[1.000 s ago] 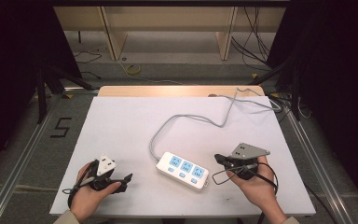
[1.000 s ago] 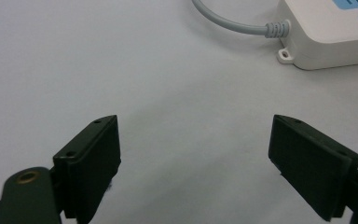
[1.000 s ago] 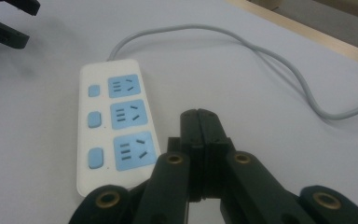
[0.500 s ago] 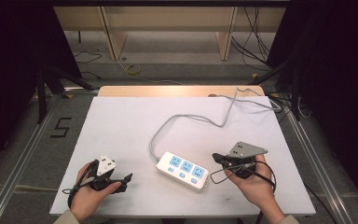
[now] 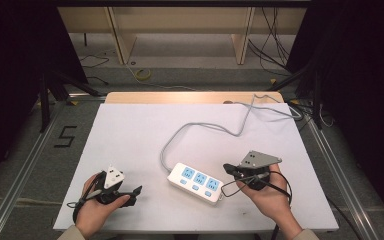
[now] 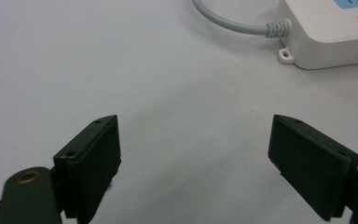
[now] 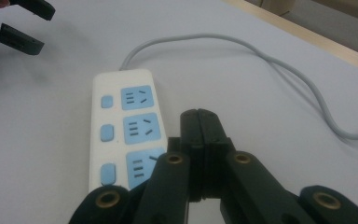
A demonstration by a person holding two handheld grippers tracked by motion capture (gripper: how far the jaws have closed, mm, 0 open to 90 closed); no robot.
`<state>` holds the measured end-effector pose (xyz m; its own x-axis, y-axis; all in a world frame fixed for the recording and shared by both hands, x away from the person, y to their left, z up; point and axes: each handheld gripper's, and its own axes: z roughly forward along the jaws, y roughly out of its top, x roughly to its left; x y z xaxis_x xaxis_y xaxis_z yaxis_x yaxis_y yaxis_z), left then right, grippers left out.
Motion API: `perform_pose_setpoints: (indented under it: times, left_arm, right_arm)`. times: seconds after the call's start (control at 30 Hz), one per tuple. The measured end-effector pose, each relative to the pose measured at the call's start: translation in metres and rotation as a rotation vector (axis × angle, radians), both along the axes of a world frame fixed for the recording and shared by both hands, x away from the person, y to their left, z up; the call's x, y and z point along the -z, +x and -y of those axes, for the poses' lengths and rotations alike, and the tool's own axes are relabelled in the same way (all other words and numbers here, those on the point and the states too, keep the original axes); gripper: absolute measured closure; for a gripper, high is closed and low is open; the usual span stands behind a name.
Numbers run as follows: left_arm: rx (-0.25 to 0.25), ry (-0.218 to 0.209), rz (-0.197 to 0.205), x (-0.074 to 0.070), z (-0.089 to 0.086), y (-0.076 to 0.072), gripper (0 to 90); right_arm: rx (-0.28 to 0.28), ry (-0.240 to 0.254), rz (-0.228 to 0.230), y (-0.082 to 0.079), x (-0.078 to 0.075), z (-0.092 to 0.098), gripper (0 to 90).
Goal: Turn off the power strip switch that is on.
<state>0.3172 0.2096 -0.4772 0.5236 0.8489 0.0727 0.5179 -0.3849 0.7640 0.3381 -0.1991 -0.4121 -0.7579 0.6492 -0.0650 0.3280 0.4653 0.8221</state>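
Right gripper (image 7: 199, 114) pressed together on nothing, tips hovering just past the near end of the white power strip (image 7: 121, 135). Left gripper (image 6: 193, 158) spread apart and empty, strip ahead to its right, grey cable (image 5: 200, 127) curling away beyond.

1. The power strip (image 5: 196, 182) was a white, oblong block with three light-blue sockets in a row, each with a small light-blue button beside it.
2. It lay flat, face up, on the white surface (image 5: 130, 135), near the front edge, angled so its right end sat closer to the front.
3. Its grey cable (image 5: 207, 127) left the left end, looped back across the surface, and ran off past the far right corner.
4. Nothing was plugged into the sockets.
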Motion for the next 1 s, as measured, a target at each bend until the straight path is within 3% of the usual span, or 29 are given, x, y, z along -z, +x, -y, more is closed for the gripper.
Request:
perform_pose_setpoints:
  times: [1.0]
  left_arm:
    - [0.006, 0.009, 0.007, -0.001, 0.001, 0.0, 16.8]
  right_arm:
    - [-0.046, -0.013, -0.007, 0.004, -0.002, -0.019, 90.0]
